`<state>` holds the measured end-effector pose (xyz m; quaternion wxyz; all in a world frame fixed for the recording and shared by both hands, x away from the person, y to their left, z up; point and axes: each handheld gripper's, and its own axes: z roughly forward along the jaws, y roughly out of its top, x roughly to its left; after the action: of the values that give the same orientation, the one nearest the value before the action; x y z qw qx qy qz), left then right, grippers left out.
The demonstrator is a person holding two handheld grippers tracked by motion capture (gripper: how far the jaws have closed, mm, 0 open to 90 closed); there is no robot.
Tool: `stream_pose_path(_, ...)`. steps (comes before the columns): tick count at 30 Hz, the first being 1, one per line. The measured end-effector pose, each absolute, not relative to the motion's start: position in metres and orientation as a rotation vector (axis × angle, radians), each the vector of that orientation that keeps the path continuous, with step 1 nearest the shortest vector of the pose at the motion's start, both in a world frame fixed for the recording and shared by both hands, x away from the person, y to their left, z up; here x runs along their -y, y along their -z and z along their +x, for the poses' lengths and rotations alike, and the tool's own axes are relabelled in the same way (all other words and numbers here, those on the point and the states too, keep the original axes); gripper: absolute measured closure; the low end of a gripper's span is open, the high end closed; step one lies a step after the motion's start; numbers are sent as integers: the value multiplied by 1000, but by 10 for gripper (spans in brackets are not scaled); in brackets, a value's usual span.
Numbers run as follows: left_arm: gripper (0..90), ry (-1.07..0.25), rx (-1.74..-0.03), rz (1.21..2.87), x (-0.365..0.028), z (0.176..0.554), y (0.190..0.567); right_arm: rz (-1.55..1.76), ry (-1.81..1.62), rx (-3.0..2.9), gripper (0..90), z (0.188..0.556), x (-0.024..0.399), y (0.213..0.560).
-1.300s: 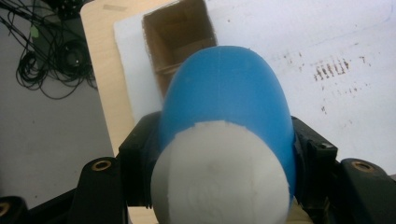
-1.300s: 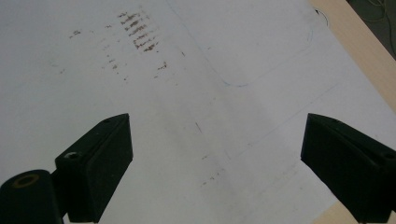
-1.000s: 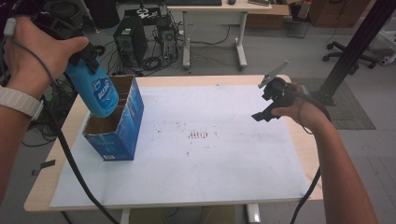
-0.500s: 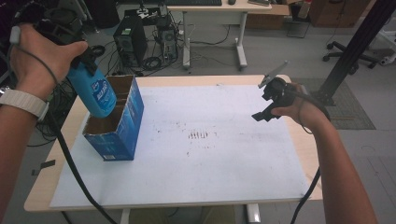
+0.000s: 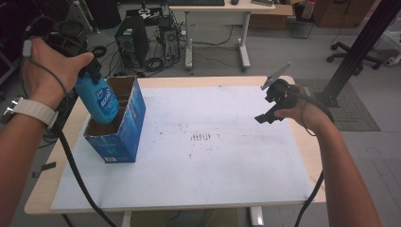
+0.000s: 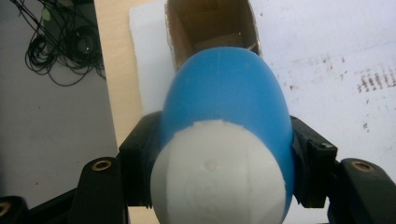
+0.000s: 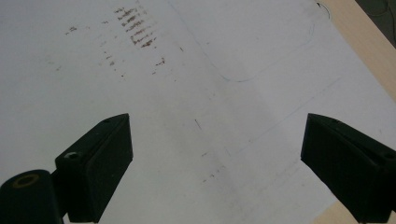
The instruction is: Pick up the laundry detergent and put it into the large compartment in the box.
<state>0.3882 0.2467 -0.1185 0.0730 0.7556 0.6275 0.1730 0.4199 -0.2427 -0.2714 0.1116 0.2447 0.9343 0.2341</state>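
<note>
Tabletop of light wood fills the middle of the high view, most of it covered by a large white sheet that reaches nearly to each edge. Sheet is marked with a cluster of short dark strokes near centre frame and scattered specks around it; the right gripper view shows the same strokes at upper left, plus faint pencil lines crossing the sheet. Blue cardboard box, top open, brown inside, stands on the sheet at left of frame. Left gripper, at upper left of the high view, is clamped on a blue bottle; in the left gripper view both black jaws press its sides behind the white cap. Bottle is tilted, base down inside the box opening, cap end up at the hand; whether the base touches the box floor cannot be told. Right gripper hangs above the right part of the sheet, jaws wide apart with bare sheet between them, well away from box and bottle. Room beyond the far edge: grey floor, computer tower with tangled cables at upper left, white desk legs at top centre, office chair base and a black post at upper right.
</note>
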Motion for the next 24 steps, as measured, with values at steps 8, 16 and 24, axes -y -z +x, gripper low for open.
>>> stream_pose_path(8,378,-496,-1878,2268,-248,392,136,720,-684,-2743,91,419,243,271)
stream_pose_path(16,379,-500,-1881,2286,-248,397,152,727,-682,-2740,92,418,245,270)
stream_pose_path(24,379,-518,-1880,2302,-245,401,164,731,-678,-2742,91,418,244,271)
